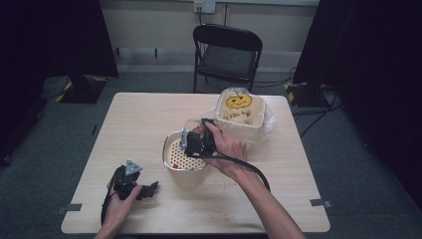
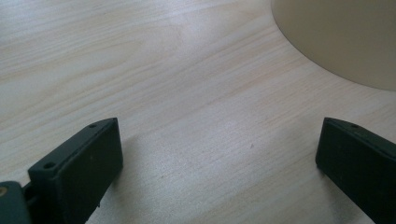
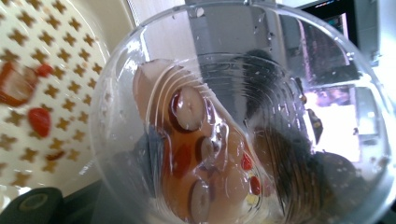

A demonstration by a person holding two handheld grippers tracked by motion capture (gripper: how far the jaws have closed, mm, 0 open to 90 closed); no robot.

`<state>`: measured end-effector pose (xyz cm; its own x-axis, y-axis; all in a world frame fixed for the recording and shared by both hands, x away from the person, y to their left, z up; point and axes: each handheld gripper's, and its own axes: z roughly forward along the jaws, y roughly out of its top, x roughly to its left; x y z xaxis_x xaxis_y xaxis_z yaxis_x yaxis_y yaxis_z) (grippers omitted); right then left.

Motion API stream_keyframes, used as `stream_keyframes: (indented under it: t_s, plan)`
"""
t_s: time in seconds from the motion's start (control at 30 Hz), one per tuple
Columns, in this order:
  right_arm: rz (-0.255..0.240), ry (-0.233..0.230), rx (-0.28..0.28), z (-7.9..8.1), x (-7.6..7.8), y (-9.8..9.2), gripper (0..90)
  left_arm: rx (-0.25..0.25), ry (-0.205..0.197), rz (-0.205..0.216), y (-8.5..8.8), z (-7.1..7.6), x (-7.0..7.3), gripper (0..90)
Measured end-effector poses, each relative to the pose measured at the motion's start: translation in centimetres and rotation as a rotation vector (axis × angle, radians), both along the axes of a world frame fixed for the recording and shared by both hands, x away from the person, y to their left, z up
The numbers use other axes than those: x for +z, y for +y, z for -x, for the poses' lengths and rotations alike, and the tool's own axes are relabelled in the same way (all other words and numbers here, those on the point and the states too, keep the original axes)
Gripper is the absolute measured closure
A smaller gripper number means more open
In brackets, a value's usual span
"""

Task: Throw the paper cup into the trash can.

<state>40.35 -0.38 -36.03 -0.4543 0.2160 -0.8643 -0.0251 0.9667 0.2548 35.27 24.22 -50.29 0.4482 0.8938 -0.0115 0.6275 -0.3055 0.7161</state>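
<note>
My right gripper [image 1: 198,135] is shut on a clear plastic cup [image 3: 243,121], held tilted on its side over a cream bucket [image 1: 191,177] topped by a perforated strainer [image 1: 178,155]. Brown liquid with round fruit slices [image 3: 189,108] and red bits lies along the cup's lower side. A few red pieces [image 3: 38,120] sit on the strainer [image 3: 70,65] beside the cup's mouth. My left gripper [image 1: 148,189] rests on the table at the front left, open with nothing between its jaws [image 2: 219,158]. The bucket's cream wall [image 2: 345,37] stands just beyond it to the right.
A cream bin [image 1: 240,110] lined with a clear bag and marked with a yellow pumpkin face stands right behind the bucket. A black folding chair [image 1: 226,52] is past the table's far edge. Bare tabletop [image 1: 134,124] stretches to the left.
</note>
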Motion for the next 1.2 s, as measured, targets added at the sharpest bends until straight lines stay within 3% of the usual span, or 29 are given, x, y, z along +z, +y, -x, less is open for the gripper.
stream_keyframes:
  t_s: [0.07,0.43,0.6,0.77,0.83,0.93,1.2]
  plan:
    - [0.07,-0.046,0.003,0.1,-0.3,0.3,50.3,0.0,0.0,0.0,0.0,0.0,0.0,0.2]
    - [0.238,-0.156,0.013,0.3,-1.1,1.0,51.0,0.0,0.0,0.0,0.0,0.0,0.0,0.1]
    - [0.266,-0.182,0.015,0.4,-1.1,1.1,51.1,0.0,0.0,0.0,0.0,0.0,0.0,0.1]
    - [0.323,-0.232,0.027,0.5,-1.0,1.3,51.4,0.0,0.0,0.0,0.0,0.0,0.0,0.2]
    - [0.368,-0.264,0.033,0.6,-1.2,1.4,51.5,0.0,0.0,0.0,0.0,0.0,0.0,0.2]
    - [0.378,-0.269,0.035,0.6,-1.2,1.3,51.6,0.0,0.0,0.0,0.0,0.0,0.0,0.2]
    - [0.45,-0.338,0.042,0.7,-1.3,1.4,51.6,0.0,0.0,0.0,0.0,0.0,0.0,0.1]
